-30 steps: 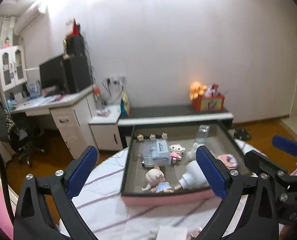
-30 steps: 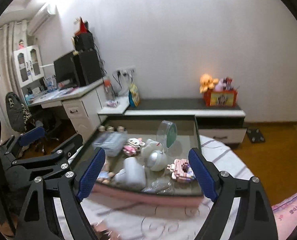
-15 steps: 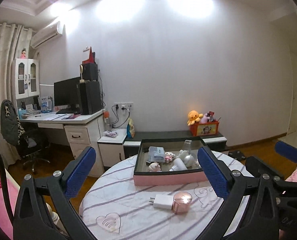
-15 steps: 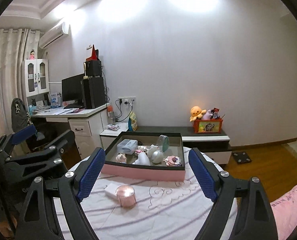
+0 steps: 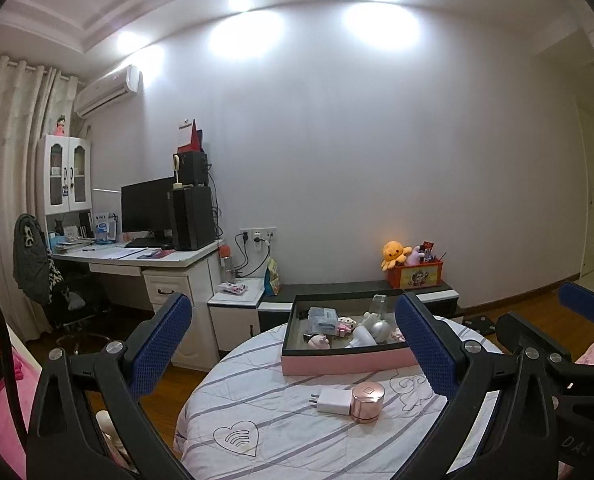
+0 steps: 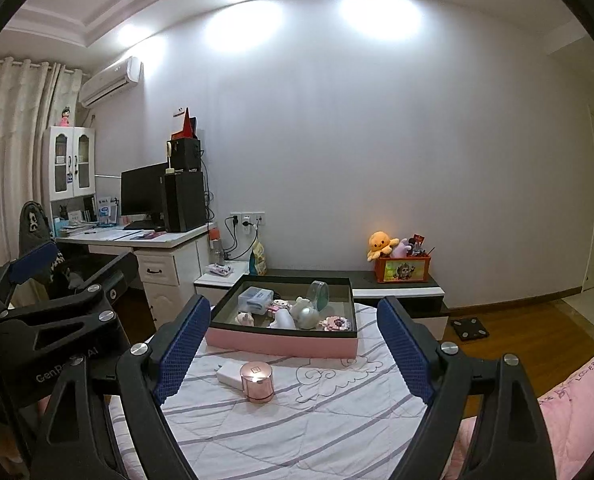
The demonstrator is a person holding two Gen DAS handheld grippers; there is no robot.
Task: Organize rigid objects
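Note:
A pink tray with dark inner walls (image 5: pixel 343 363) (image 6: pixel 281 342) sits at the far side of a round table with a striped white cloth (image 5: pixel 289 432) (image 6: pixel 297 412). It holds several small toys and a clear box (image 6: pixel 255 299). In front of it lie a white charger (image 5: pixel 334 401) (image 6: pixel 229 371) and a rose-gold round jar (image 5: pixel 367 396) (image 6: pixel 257 381), side by side. My left gripper (image 5: pixel 293 344) is open and empty, held back from the table. My right gripper (image 6: pixel 295 344) is open and empty, also held back.
A white desk with a monitor and speakers (image 5: pixel 169 216) stands at the left, with a chair (image 5: pixel 37 264) beside it. A low dark cabinet (image 6: pixel 397 280) with an orange toy box (image 6: pixel 403 268) runs along the back wall. Pink bedding (image 6: pixel 577 400) lies at the right.
Both grippers have pulled back and up from close over the tray. The whole table, the charger and the jar have come into view. Both stay open.

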